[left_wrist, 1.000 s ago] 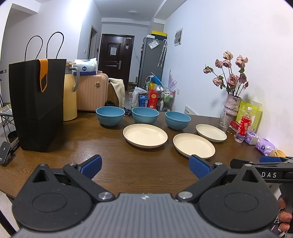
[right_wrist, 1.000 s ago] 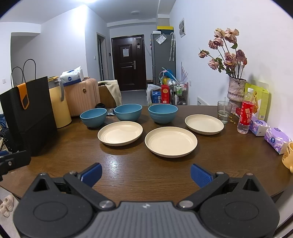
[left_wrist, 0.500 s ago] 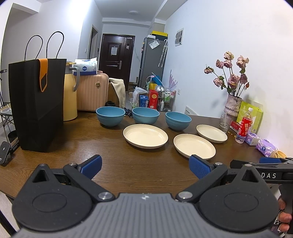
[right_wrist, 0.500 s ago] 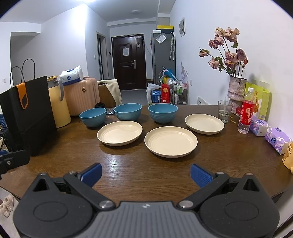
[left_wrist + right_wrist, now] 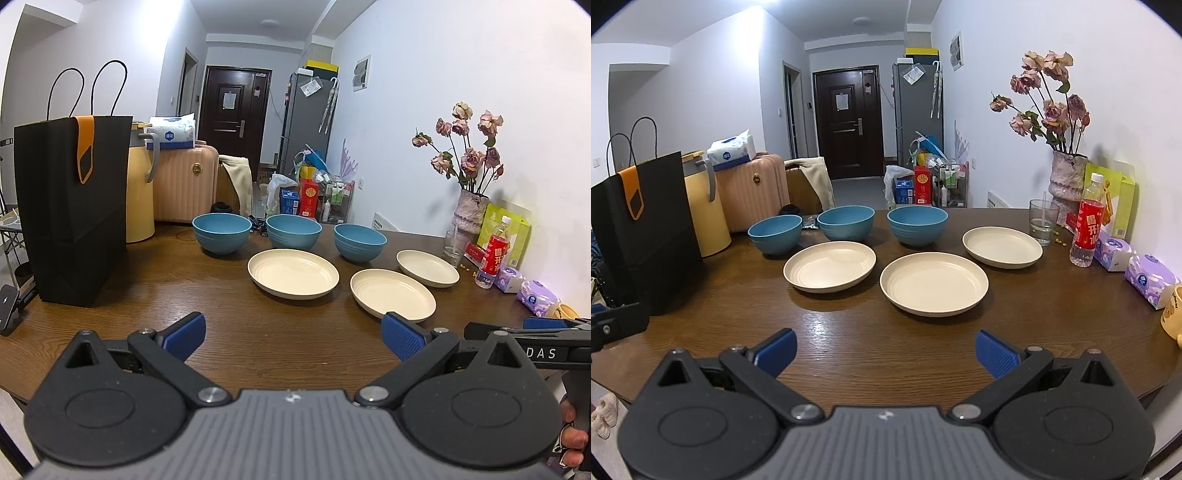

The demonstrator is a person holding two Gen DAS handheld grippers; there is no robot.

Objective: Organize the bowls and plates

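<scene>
Three blue bowls stand in a row at the far side of the brown table: left bowl [image 5: 775, 235], middle bowl [image 5: 846, 222], right bowl [image 5: 917, 224]. In front of them lie three cream plates: left plate [image 5: 830, 266], middle plate [image 5: 934, 283], right plate [image 5: 1002, 246]. The same bowls [image 5: 221, 233] and plates [image 5: 293, 273] show in the left wrist view. My left gripper [image 5: 294, 336] hangs open over the near table edge, nothing between its fingers. My right gripper [image 5: 885, 351] is open too, well short of the middle plate.
A black paper bag [image 5: 72, 206] and a yellow jug [image 5: 139, 195] stand at the table's left. At the right are a vase of dried roses [image 5: 1065, 177], a glass [image 5: 1042, 221], a red bottle [image 5: 1087, 225] and tissue packs [image 5: 1150, 278]. A hand [image 5: 570, 443] holds the right gripper's handle.
Both views have shifted only slightly; the plates and bowls have not moved and both grippers stay open.
</scene>
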